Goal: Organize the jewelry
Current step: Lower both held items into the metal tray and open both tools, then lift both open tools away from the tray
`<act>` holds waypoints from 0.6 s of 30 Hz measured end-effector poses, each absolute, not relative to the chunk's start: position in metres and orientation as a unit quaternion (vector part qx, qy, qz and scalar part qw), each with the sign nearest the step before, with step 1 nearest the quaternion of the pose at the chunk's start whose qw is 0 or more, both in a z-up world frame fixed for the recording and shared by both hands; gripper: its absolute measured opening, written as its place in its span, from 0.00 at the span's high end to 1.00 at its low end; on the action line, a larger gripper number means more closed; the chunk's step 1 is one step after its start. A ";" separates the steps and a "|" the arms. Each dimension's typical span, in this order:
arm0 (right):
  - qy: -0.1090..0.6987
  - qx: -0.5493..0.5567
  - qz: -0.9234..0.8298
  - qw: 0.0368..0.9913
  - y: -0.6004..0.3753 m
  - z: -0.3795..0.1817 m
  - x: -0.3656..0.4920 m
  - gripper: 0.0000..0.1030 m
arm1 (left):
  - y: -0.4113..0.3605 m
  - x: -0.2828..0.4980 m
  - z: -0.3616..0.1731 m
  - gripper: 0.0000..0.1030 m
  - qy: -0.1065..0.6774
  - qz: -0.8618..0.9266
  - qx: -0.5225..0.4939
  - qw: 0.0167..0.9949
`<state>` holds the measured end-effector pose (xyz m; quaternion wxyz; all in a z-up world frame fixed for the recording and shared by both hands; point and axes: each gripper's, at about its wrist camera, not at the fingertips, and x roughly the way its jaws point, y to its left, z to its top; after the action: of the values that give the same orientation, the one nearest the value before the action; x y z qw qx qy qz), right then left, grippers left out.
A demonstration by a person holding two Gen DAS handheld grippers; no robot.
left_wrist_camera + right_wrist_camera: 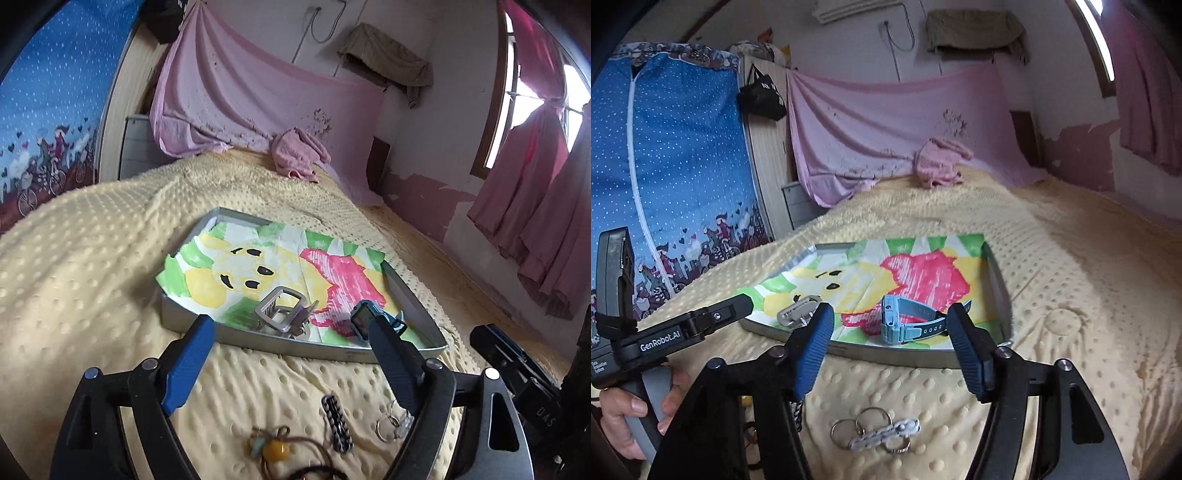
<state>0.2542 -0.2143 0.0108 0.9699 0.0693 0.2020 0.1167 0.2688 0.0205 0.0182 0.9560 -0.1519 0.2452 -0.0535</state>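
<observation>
A grey metal tray (325, 347) (886, 356) lined with a painted paper lies on the yellow blanket. In it are a silver belt buckle (282, 308) (796, 314) and a blue watch (364, 319) (905, 319). On the blanket in front of the tray lie a dark chain bracelet (336, 424), a key-ring piece with white charm (877, 434) (391, 428) and an amber bead pendant on a cord (279, 448). My left gripper (291, 332) is open and empty above these items. My right gripper (890, 328) is open and empty above the key rings.
The yellow dotted blanket (92, 295) covers the bed. A pink towel (299, 151) lies at the far end, under a pink sheet hung on the wall. A blue patterned wardrobe cover (665, 166) stands on the left. Pink curtains (535, 206) hang on the right.
</observation>
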 end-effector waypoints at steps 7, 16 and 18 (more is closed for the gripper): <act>0.147 0.059 0.107 0.982 -0.216 0.031 0.197 0.09 | 0.023 0.214 0.032 0.00 0.197 -0.052 -0.141 0.969; 0.124 0.064 0.096 0.986 -0.224 0.036 0.135 0.03 | 0.016 0.155 0.034 0.00 0.172 -0.056 -0.105 0.978; 0.125 0.066 0.092 0.986 -0.226 0.034 0.123 0.03 | 0.014 0.143 0.031 0.00 0.169 -0.056 -0.096 0.979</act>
<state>0.1228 -0.2258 0.0337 0.9856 0.0657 0.1254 0.0922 0.1428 0.0142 0.0313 0.9793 -0.0963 0.1687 -0.0562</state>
